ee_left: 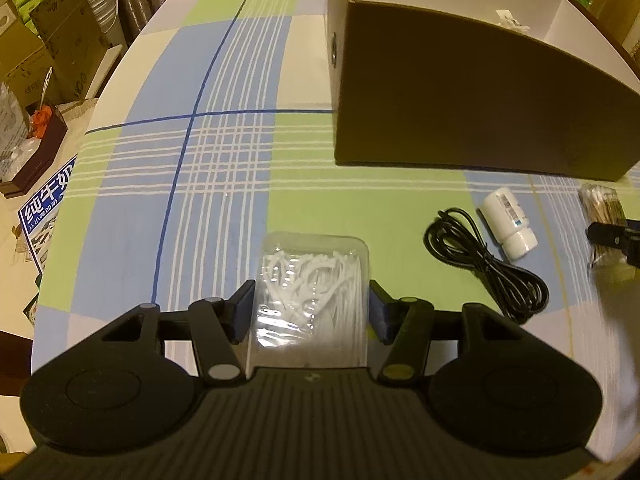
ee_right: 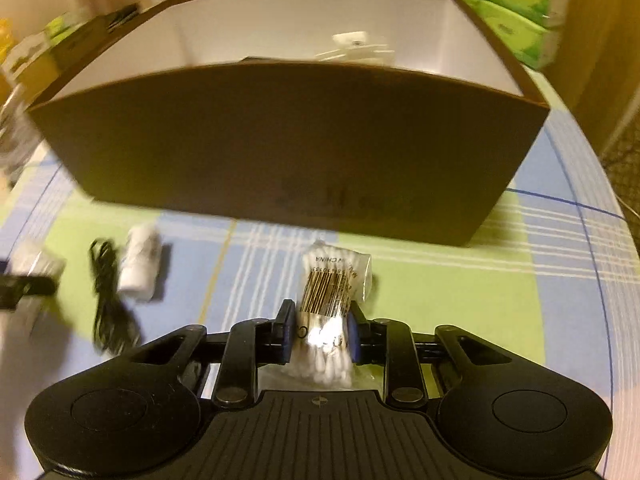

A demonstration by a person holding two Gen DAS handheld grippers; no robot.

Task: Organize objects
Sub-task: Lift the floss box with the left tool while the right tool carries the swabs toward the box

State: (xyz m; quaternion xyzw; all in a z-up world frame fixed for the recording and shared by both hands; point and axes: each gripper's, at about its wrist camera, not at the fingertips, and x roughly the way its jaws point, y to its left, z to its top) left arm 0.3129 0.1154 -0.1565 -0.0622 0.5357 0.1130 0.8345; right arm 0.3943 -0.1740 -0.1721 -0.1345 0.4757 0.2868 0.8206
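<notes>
**Both grippers closed on packets in front of the box**

Nearest the left wrist camera, the left gripper [ee_left: 310,308] has its fingers [ee_left: 244,312] set at a middling width, pressed on either side of a clear packet of floss picks [ee_left: 316,280]. The packet lies lengthwise between them on the checked bench cloth [ee_left: 208,168], its far end reaching past the fingertips.

The right gripper [ee_right: 320,332] has its fingers [ee_right: 286,330] drawn in narrow, gripping a clear bag of cotton swabs [ee_right: 334,292]. The barcoded part of the bag sticks out beyond the tips, and the swab heads show behind them, towards the camera.

Between the two grippers, on the cloth, lie a coiled black cable [ee_left: 486,264] and, just beside it, a small white bottle [ee_left: 508,224] on its side. The two are close, though whether they touch is unclear.

Farther back stands a large brown box [ee_right: 288,152], open at the top and white inside. Small white items [ee_right: 356,50] rest in it, too blurred to name. Green packages [ee_right: 504,4] are stacked behind the box.
</notes>
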